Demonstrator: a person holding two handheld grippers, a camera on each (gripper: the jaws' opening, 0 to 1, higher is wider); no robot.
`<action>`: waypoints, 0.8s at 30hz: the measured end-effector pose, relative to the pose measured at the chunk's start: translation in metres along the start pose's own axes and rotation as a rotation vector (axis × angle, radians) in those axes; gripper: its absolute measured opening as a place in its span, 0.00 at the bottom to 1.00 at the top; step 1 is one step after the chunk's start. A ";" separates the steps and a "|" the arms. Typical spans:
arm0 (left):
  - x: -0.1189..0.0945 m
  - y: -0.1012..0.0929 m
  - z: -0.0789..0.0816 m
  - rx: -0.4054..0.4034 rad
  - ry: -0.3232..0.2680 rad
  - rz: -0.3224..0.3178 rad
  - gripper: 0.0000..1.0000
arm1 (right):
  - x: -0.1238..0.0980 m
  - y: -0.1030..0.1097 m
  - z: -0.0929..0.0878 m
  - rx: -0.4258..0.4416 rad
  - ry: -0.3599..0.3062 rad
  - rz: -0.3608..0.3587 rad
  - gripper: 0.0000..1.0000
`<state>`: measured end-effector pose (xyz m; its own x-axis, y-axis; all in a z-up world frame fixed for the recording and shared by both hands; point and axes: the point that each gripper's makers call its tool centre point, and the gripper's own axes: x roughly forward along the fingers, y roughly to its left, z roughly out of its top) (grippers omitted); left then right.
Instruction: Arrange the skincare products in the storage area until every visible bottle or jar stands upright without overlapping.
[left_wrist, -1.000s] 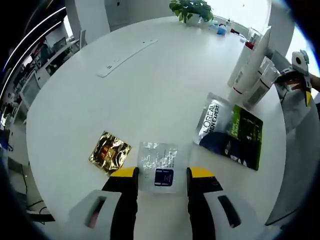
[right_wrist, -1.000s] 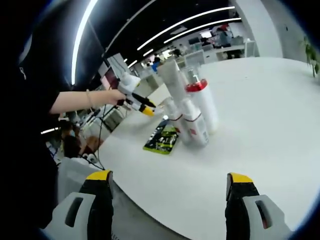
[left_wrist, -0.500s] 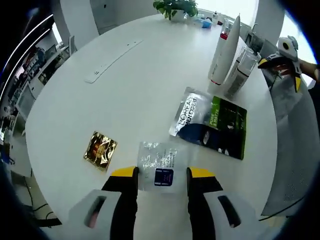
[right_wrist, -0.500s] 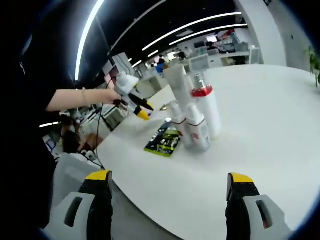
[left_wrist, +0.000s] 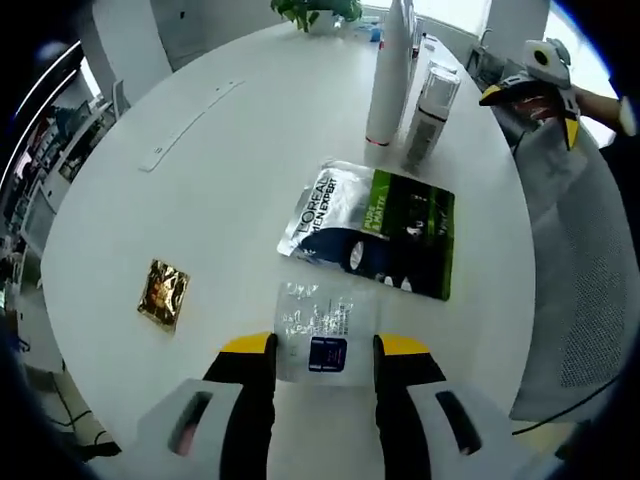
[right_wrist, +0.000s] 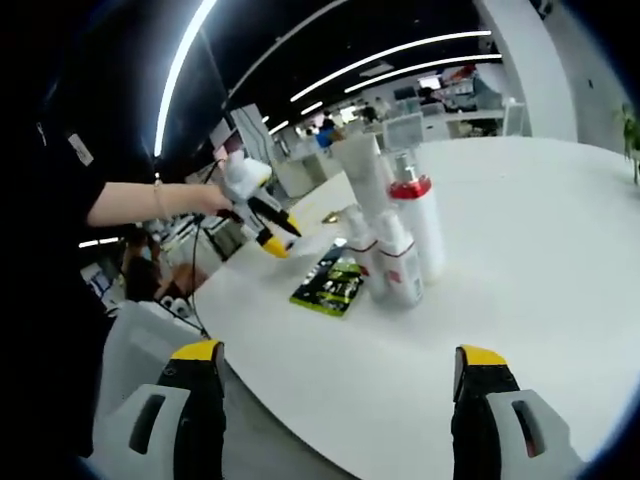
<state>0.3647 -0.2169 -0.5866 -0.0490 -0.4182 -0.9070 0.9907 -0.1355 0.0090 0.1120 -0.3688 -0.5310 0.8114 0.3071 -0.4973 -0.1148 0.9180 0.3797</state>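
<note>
Left claw (left_wrist: 322, 346) pinches something clear; right claw (right_wrist: 340, 365) gapes wide.

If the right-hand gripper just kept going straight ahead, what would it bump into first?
Probably the cluster of upright bottles. The right gripper is open and empty, with bare white table ahead of it, and the bottles stand roughly in its line. Depth is hard to judge, so it might pass just beside them.

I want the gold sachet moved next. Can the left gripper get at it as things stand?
Probably not yet: the left gripper is shut on the clear sachet. The gold sachet lies apart on bare table, otherwise unobstructed.
</note>
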 end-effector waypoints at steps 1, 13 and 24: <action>0.000 -0.003 0.000 0.003 -0.001 -0.008 0.34 | 0.000 0.000 0.000 -0.002 0.000 0.000 0.99; 0.004 -0.035 -0.013 0.042 0.019 -0.056 0.34 | 0.000 0.002 0.000 -0.016 -0.002 0.009 0.99; 0.016 -0.052 -0.020 0.090 0.044 -0.090 0.34 | 0.000 0.004 0.000 -0.018 0.001 0.009 0.99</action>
<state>0.3150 -0.1989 -0.6102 -0.1300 -0.3614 -0.9233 0.9671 -0.2516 -0.0377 0.1115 -0.3652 -0.5300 0.8098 0.3156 -0.4945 -0.1324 0.9196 0.3700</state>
